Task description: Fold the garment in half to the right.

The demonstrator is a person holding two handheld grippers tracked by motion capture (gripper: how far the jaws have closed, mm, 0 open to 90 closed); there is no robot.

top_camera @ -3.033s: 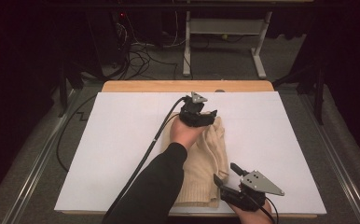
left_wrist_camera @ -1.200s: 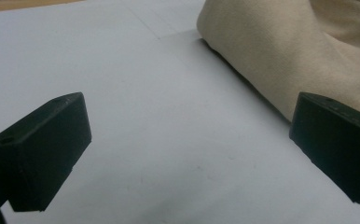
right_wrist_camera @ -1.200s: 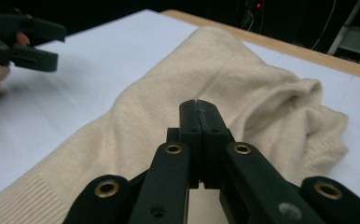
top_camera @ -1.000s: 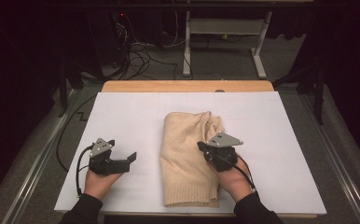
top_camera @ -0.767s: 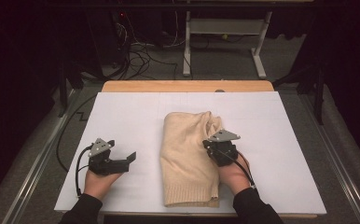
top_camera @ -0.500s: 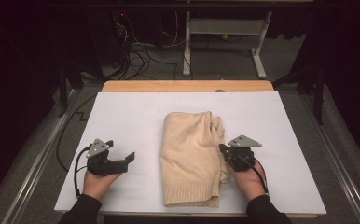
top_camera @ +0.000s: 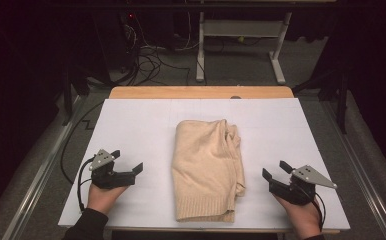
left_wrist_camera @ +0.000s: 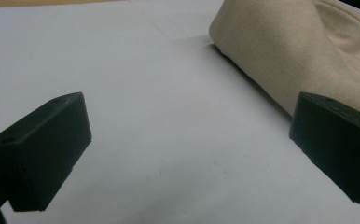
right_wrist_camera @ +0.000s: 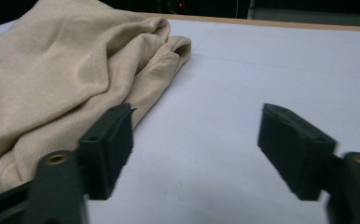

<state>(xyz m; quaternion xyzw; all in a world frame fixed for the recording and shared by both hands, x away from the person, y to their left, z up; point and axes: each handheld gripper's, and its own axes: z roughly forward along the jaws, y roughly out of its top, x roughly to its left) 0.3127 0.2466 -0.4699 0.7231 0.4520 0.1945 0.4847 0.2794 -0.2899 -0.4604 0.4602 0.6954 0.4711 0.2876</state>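
Observation:
A cream knitted sweater (top_camera: 208, 167) lies folded in a long block in the middle of the white table cover (top_camera: 141, 125). My left gripper (top_camera: 127, 160) rests left of it near the front edge, jaws open, with only bare cover between them. In the left gripper view (left_wrist_camera: 187, 154) the sweater (left_wrist_camera: 299, 42) lies ahead to the right, apart from the jaws. My right gripper (top_camera: 275, 170) sits right of the sweater, off the cloth. Its jaws have just been opening and hold nothing. In the right gripper view (right_wrist_camera: 197, 144) the sweater (right_wrist_camera: 61, 79) lies to the left behind one jaw.
A wooden strip (top_camera: 201, 92) shows along the table's far edge. Beyond it on the dark floor are loose cables (top_camera: 146, 55) and a white desk frame (top_camera: 241, 30). Bare cover lies on both sides of the sweater.
My right gripper has slid off the sweater's right edge, out to the right and toward the front, and its jaws have opened. The left hand, earlier over the sweater's top, now stays still at the left.

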